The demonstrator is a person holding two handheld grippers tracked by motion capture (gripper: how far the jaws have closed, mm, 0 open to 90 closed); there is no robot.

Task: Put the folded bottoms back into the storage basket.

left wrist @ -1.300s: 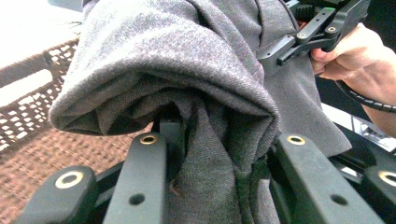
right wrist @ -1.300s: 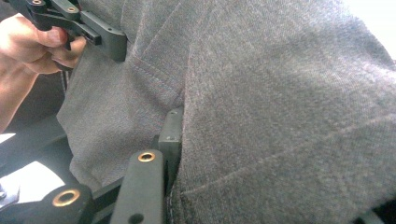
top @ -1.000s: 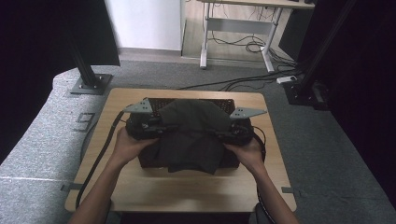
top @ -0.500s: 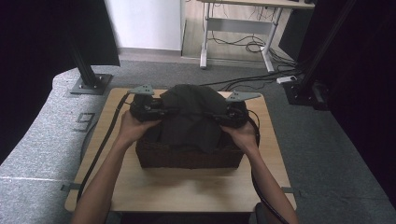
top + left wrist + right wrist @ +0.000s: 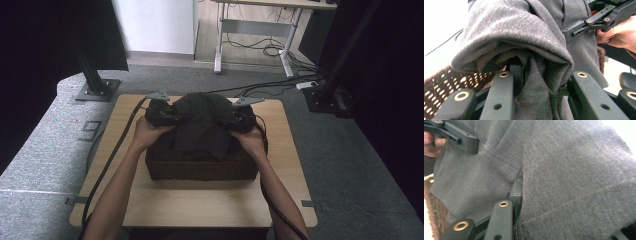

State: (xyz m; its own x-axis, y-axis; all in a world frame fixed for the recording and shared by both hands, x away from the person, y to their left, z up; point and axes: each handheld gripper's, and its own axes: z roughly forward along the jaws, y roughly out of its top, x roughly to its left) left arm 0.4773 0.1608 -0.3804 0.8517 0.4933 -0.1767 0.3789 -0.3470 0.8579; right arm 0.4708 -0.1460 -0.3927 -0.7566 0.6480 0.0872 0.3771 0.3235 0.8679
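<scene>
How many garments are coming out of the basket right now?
1 that I can see: a dark grey garment held up between the left gripper and right gripper, its lower part hanging into the wicker basket. More could lie hidden beneath it.

Dim overhead view, blown-out close-up backgrounds

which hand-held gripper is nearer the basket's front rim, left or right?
Right, slightly. The right hand-held gripper holds the dark cloth a bit closer to the basket front rim than the left hand-held gripper.
</scene>
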